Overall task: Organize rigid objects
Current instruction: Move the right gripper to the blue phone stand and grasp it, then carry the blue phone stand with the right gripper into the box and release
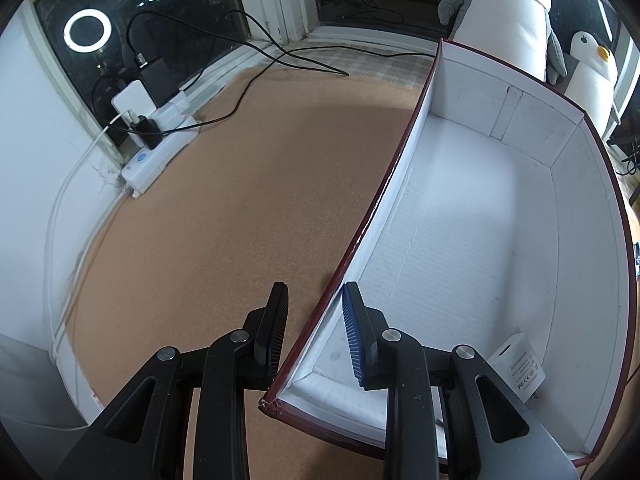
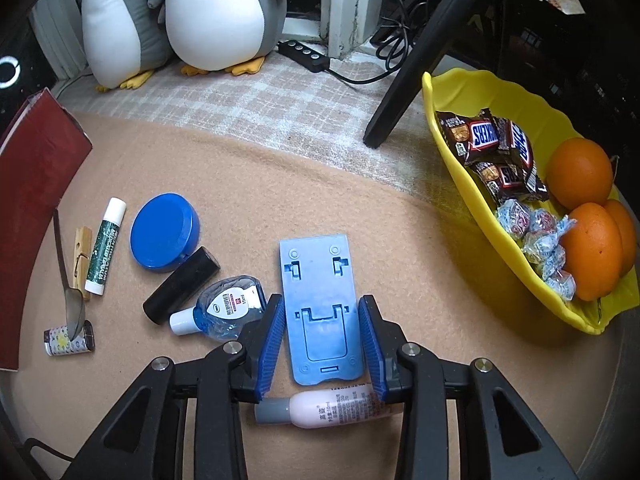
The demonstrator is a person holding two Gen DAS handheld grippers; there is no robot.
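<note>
In the left wrist view my left gripper (image 1: 316,300) is open, its fingers straddling the near left wall of a red box with a white inside (image 1: 460,216). A white power adapter (image 1: 520,368) lies in the box's near right corner. In the right wrist view my right gripper (image 2: 320,320) is open, its fingers on either side of a flat blue phone stand (image 2: 320,304) lying on the tan mat. A pink bottle (image 2: 332,404) lies just under the fingers. To the left lie an eye-drop bottle (image 2: 224,312), a black cylinder (image 2: 180,284), a round blue case (image 2: 164,236), a lip balm (image 2: 106,244), a clothespin (image 2: 81,256), a spoon (image 2: 68,280) and a small patterned tube (image 2: 70,342).
A yellow bowl (image 2: 460,168) with candy and oranges stands at the right. The red box's outer wall (image 2: 28,208) is at the left. Plush penguins (image 2: 208,16), a black chair leg (image 2: 416,60) and a black power strip (image 2: 304,54) are at the back. A white power strip with chargers (image 1: 156,148) sits by the window.
</note>
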